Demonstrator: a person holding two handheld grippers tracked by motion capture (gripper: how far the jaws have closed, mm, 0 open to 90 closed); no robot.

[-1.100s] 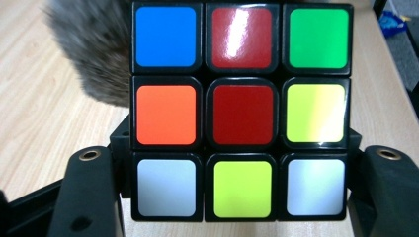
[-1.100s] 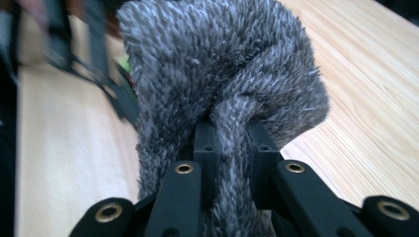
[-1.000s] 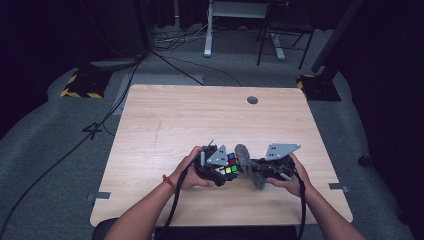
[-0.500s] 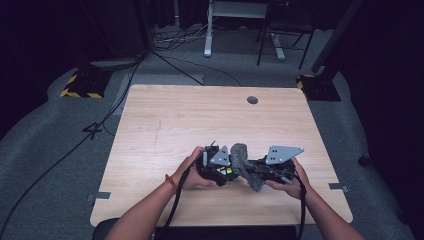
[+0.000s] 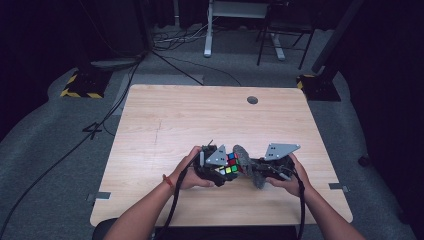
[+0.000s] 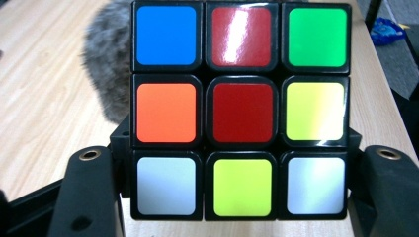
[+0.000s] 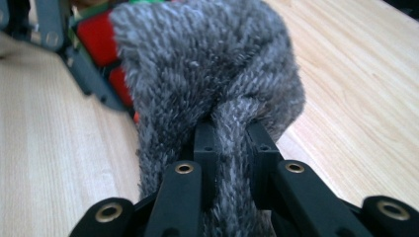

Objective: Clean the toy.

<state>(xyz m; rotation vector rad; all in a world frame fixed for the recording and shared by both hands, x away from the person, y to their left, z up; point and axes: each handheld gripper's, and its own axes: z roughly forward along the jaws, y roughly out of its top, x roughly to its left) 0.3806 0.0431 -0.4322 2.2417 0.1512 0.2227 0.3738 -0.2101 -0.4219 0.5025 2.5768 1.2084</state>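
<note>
- The left tool [image 5: 216, 169] holds a puzzle cube [image 6: 241, 109] between its jaws, clamped on the cube's lower sides, low over the near middle of the wooden desk [image 5: 165, 125].
- In the left gripper view the facing side of the cube reads blue, red, green along the top; orange, red, yellow across the middle; white, yellow-green, white along the bottom (the red top-centre sticker carries a glare).
- The right tool [image 7: 232, 143] has its jaws nearly closed, pinching a fold of a grey fuzzy cloth [image 7: 207, 69] between them.
- The cloth bunches up above the right tool's jaws and lies against the cube; in the right gripper view red stickers show just behind its left edge.
- In the left gripper view the cloth peeks out behind the cube's upper left corner.
- In the high view both tools meet at the near middle of the desk, the cube between them, one hand on each tool.
- A dark round grommet [image 5: 252, 100] sits near the desk's far edge, well apart from the tools.
</note>
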